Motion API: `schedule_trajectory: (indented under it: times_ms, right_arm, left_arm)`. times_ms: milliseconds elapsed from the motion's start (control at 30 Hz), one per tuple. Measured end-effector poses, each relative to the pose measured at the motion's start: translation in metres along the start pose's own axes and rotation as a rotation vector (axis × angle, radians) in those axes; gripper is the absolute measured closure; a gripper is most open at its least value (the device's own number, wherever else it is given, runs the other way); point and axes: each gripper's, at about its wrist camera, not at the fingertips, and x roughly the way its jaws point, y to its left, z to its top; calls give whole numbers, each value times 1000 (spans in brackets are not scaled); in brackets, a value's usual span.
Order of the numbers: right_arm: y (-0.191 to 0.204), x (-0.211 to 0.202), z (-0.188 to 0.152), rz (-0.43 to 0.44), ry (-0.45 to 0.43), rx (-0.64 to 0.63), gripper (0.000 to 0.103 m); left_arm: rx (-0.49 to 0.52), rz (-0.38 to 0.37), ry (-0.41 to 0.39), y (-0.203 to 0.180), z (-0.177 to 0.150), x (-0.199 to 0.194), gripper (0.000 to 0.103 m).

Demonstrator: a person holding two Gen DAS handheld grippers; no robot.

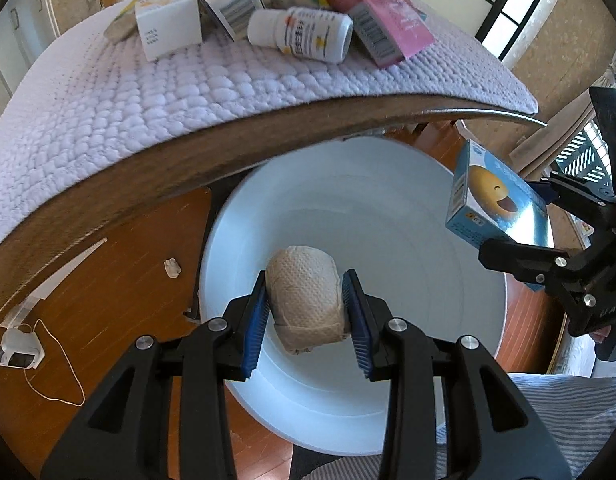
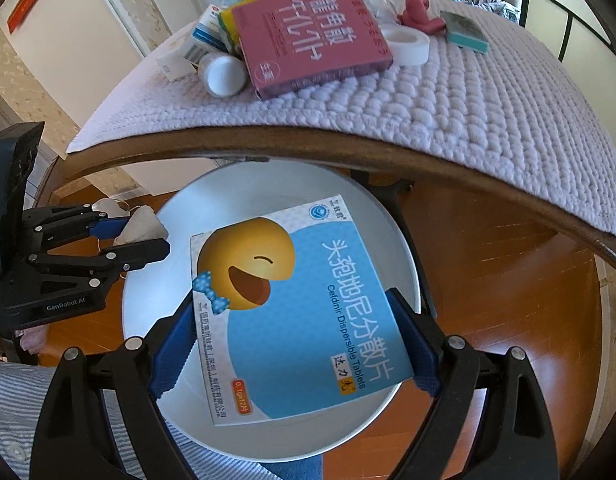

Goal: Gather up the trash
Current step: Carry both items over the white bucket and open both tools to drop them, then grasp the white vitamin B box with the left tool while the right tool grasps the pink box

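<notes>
crumpled tissue wad point(image 1: 305, 300), blue medicine box point(image 2: 295, 308)

2 wrist views, each close above the same white bin point(image 1: 408, 240) beside the table edge point(image 2: 348, 156), both facing downward.

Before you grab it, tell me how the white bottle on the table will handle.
The bottle lies on its side, so a nudge would probably roll it. Its smooth plastic may slip in a claw. The quilted cloth should slow any roll.

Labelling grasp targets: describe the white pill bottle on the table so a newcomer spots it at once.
On the table's quilted lavender mat, look at the clutter of boxes at the far edge. The white pill bottle lies on its side between a white carton and a pink box: the only round item.
</notes>
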Motion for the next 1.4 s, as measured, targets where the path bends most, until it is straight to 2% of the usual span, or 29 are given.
schedule_trajectory:
  times_ms: [800,1033,1067,1100,1133,1200,1400]
  right_arm:
    - [11,48,6,8,46,64,16]
    - [-7,31,2,9,45,65,15]
    - [-8,29,3,3,43,66,15]
    - [-9,28,4,-9,39,71,15]
    - [-9,26,5,-11,37,74,15]
    - [-10,25,6,-11,35,85,14]
    - [-11,20,8,-19,25,86,13]
  left_arm:
    - [29,28,62,-26,15,66,64]
    - [42,23,69,-31,16,71,63]
    - [49,10,66,-33,16,69,61]
    - [51,14,61,-34,17,68,42]
    - [52,31,48,-31,17,65,27]
    - [63,35,24,-34,19,62,27]
    - [53,35,28,-32,23,66,27]
